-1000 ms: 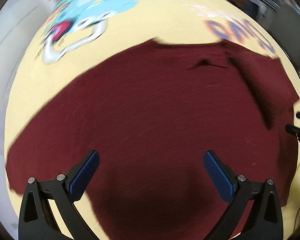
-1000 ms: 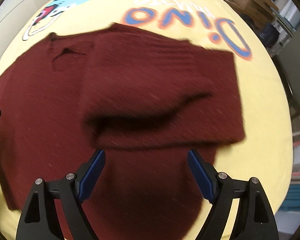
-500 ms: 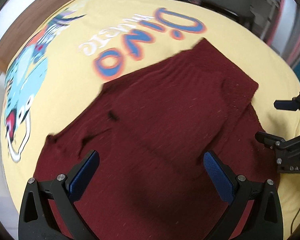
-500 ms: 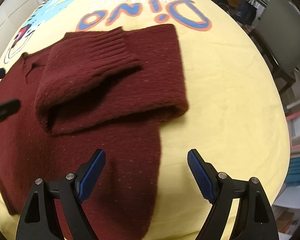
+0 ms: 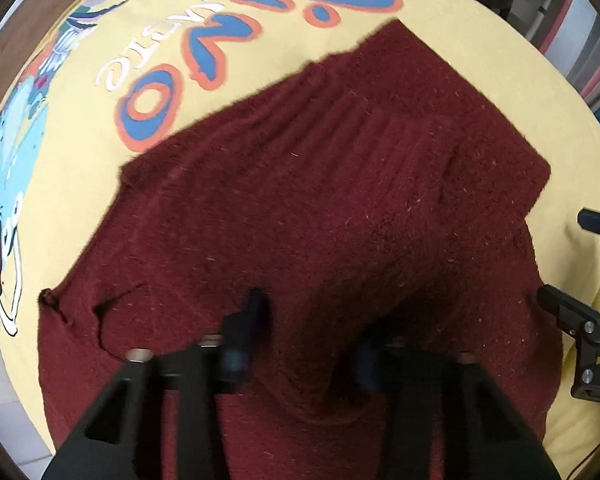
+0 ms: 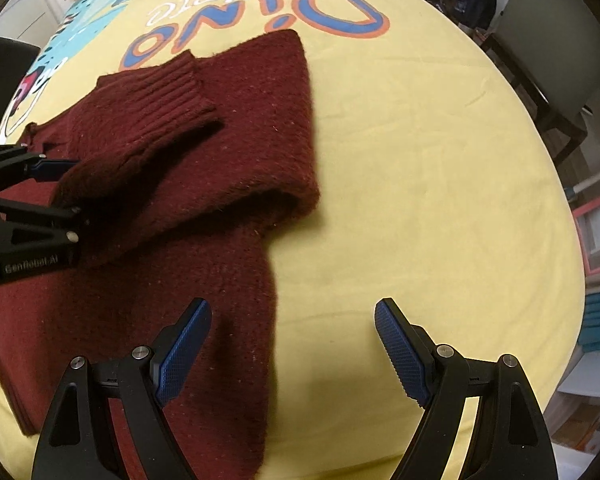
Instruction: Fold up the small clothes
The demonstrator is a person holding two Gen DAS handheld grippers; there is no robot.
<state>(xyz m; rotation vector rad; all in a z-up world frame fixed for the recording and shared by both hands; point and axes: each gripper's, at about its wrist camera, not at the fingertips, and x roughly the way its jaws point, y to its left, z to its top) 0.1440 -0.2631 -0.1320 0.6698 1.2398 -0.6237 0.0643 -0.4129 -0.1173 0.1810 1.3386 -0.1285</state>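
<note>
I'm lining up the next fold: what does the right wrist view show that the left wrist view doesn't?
Only the right wrist view: the sleeve's ribbed cuff folded across the body, the sweater's side edge with bare yellow cloth beside it, a grey chair, and the right claw open over that edge.
Only the left wrist view: the neck opening and the left claw, which has just been closing on a bunch of knit.
Both: the maroon sweater and the "Dino" lettering.
</note>
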